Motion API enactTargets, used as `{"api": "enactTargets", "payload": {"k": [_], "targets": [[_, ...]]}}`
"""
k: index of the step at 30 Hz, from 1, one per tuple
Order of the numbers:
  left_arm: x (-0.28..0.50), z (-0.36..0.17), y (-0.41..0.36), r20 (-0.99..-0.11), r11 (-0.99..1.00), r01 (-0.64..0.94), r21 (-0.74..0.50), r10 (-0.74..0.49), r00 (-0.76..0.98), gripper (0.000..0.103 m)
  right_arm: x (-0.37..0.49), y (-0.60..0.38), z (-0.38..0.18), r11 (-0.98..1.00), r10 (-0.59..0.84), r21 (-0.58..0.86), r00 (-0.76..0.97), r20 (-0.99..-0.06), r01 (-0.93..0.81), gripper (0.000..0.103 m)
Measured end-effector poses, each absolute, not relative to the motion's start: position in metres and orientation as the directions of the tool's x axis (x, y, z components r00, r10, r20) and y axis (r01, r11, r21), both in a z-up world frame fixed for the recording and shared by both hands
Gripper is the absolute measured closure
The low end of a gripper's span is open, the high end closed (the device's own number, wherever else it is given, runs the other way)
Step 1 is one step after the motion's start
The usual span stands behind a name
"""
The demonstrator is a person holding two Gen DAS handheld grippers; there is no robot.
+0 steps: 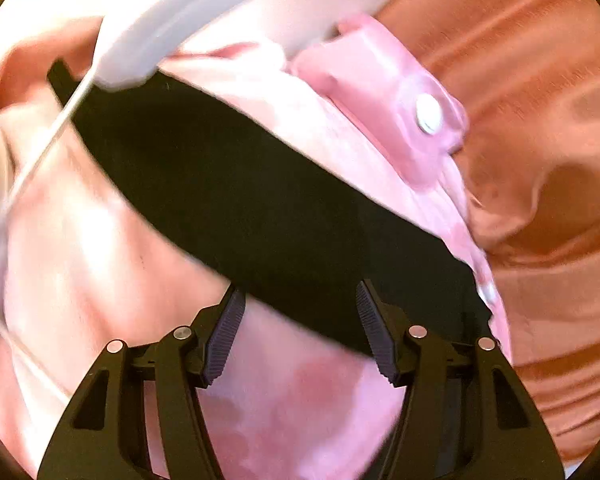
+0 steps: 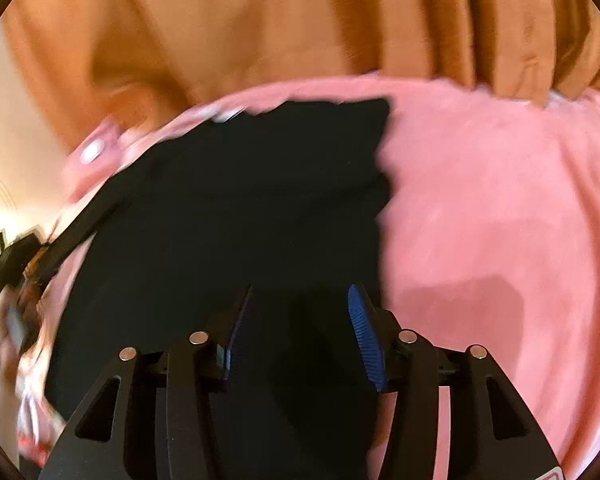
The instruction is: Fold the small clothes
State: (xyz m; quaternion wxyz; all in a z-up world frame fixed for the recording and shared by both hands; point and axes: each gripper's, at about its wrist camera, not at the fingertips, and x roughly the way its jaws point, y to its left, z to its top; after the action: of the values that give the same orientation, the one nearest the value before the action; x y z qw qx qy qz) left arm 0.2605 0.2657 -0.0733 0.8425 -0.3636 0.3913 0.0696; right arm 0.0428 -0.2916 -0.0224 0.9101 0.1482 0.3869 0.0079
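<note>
Left gripper (image 1: 300, 332) nearest lens, jaws spread wide, gripping nothing, poised just above edge of black garment (image 1: 236, 184). Garment laid flat across pink cloth (image 1: 80, 248) with snap-button tab (image 1: 428, 114). Right gripper (image 2: 300, 332) jaws likewise apart, empty, over same black garment (image 2: 220, 208); orange fabric (image 2: 260, 20) behind.

A soft pink fleece blanket (image 2: 500, 208) covers the surface and fills most of both views. Behind the blanket hangs rust-orange velvety fabric (image 2: 260, 24) in broad vertical folds. A pink satin strap with a round silver snap (image 1: 428, 114) lies at the blanket's edge against the orange fabric. Warm, bright light washes out the area left of the blanket.
</note>
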Motion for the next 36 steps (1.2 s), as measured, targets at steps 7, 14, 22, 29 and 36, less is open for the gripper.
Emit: {"api": "enactTargets", "payload": {"k": [7,14,22,29,36], "targets": [[0.313,-0.044,0.208,-0.711,0.833,-0.311,-0.457,-0.131,0.691,0.100,0.029,-0.267,-0.006,0.954,0.157,0.291,0.712,-0.685,0.070,0.049],[0.301,0.027,-0.024,-0.621,0.940,0.236,-0.247,-0.341,0.706,0.096,0.038,-0.271,-0.017,0.950,0.148,0.297,0.695,-0.704,0.098,0.049],[0.191,-0.047,-0.097,-0.697,0.905,0.404,-0.131,-0.374,0.612,0.053,0.062,-0.292,-0.004,0.984,0.003,0.126,0.704,-0.710,0.124,0.044],[0.237,-0.044,0.034,-0.719,0.946,0.046,-0.320,-0.274,0.639,0.051,0.155,-0.267,0.011,0.987,0.117,0.163,0.711,-0.693,-0.004,0.040],[0.271,-0.066,0.094,-0.734,0.885,-0.120,-0.450,-0.291,0.613,0.052,0.242,-0.174,0.012,0.981,0.082,-0.066,0.705,-0.705,-0.180,0.040]]}}
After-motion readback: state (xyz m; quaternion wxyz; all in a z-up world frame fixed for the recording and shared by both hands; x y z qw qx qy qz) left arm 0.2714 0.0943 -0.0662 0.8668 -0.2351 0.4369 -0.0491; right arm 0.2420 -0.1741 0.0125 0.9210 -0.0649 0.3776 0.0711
